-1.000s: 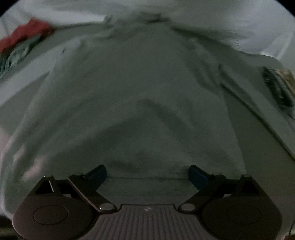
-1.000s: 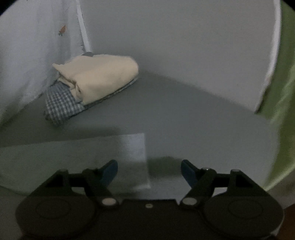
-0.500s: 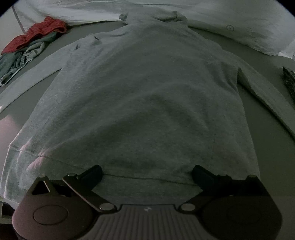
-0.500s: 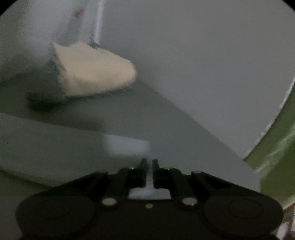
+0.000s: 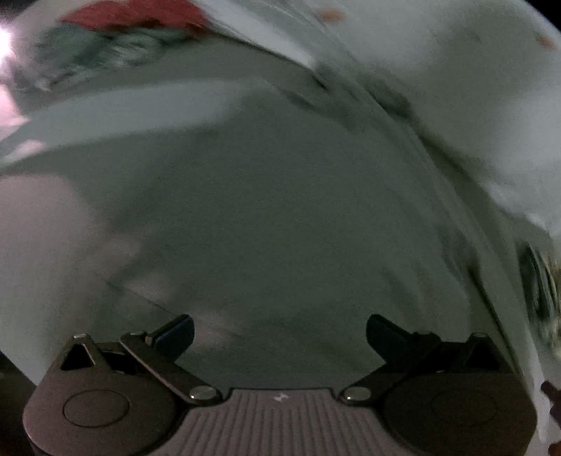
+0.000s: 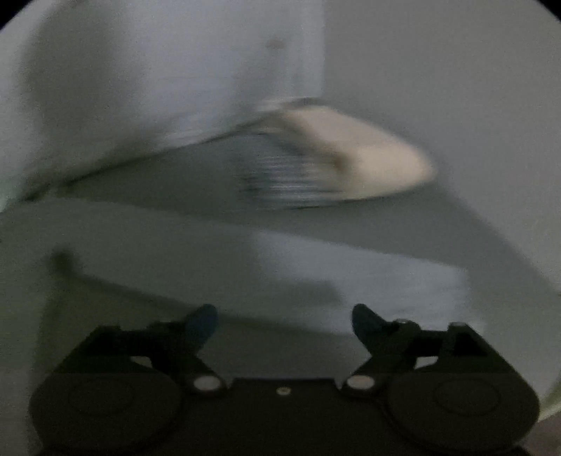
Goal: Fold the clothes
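A grey sweatshirt [image 5: 280, 210] lies spread on the bed and fills the blurred left wrist view. Over its lower part hangs my left gripper [image 5: 278, 333], open, with only cloth beneath the fingertips. In the right wrist view one grey sleeve [image 6: 210, 249] runs across the sheet, its paler cuff end [image 6: 385, 277] to the right. My right gripper [image 6: 284, 321] hovers just before that sleeve. Its jaws are opening and nothing is pinched between them.
A folded stack, cream cloth on a checked one [image 6: 350, 158], sits in the corner by the white wall [image 6: 438, 70]. Red and green clothes [image 5: 133, 31] lie at the far left; white bedding [image 5: 473, 87] rises on the right. A patterned item [image 5: 540, 291] shows at the right edge.
The right gripper, shut on the sleeve's cuff half a second ago, has opened and the sleeve lies free. Both views have swung sideways and rolled; the left gripper stayed open.
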{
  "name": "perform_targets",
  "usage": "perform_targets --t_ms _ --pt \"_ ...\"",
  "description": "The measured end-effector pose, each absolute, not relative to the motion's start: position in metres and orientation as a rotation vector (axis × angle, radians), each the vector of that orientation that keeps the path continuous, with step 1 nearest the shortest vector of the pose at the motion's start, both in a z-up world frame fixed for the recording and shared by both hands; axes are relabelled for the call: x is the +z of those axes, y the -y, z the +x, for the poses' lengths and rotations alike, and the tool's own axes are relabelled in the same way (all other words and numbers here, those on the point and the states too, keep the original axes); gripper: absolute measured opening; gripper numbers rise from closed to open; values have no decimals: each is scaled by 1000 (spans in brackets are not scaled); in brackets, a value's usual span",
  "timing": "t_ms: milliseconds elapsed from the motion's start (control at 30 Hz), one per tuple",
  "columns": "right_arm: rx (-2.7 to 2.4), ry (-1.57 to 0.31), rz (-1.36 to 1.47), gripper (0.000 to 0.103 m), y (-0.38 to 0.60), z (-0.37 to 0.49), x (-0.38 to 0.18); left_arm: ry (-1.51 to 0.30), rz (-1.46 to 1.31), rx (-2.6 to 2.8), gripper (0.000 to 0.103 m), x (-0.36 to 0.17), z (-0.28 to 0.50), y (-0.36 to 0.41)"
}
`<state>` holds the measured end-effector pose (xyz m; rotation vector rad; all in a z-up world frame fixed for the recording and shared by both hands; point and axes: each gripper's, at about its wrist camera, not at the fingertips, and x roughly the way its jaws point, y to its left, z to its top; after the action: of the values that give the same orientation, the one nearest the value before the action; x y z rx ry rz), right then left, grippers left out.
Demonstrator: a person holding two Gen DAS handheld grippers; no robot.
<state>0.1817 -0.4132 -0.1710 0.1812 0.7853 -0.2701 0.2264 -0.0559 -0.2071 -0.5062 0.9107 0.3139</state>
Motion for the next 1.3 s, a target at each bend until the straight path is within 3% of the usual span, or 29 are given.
perform_targets --t_ms 267,400,533,600,633,667,700,733,1000,1300 --pt "-57 -741 115 98 178 198 -157 -767 -261 587 103 -190 184 -172" --pt "-19 -777 99 99 88 201 -159 -791 -388 836 102 -213 155 -288" --pt "-41 -791 67 99 47 192 -150 -853 -545 823 98 -239 134 -349" --pt "-51 -810 23 99 36 193 -149 -846 -508 795 84 -245 132 -347" --pt "-64 -829 12 99 36 196 -150 -839 -480 785 59 -247 132 -344" --pt "-80 -849 13 99 35 198 -152 -828 -433 781 48 -248 133 -336" --pt "-96 -861 19 99 34 200 -154 -817 -398 771 12 -247 135 -329" --pt "-114 -872 23 99 31 200 -155 -812 -379 772 4 -243 137 -324" --pt "-173 -915 18 99 28 202 -163 -695 -254 964 5 -194 129 -352" --pt "-155 -936 71 99 63 186 -165 -782 -158 960 10 -208 169 -355"
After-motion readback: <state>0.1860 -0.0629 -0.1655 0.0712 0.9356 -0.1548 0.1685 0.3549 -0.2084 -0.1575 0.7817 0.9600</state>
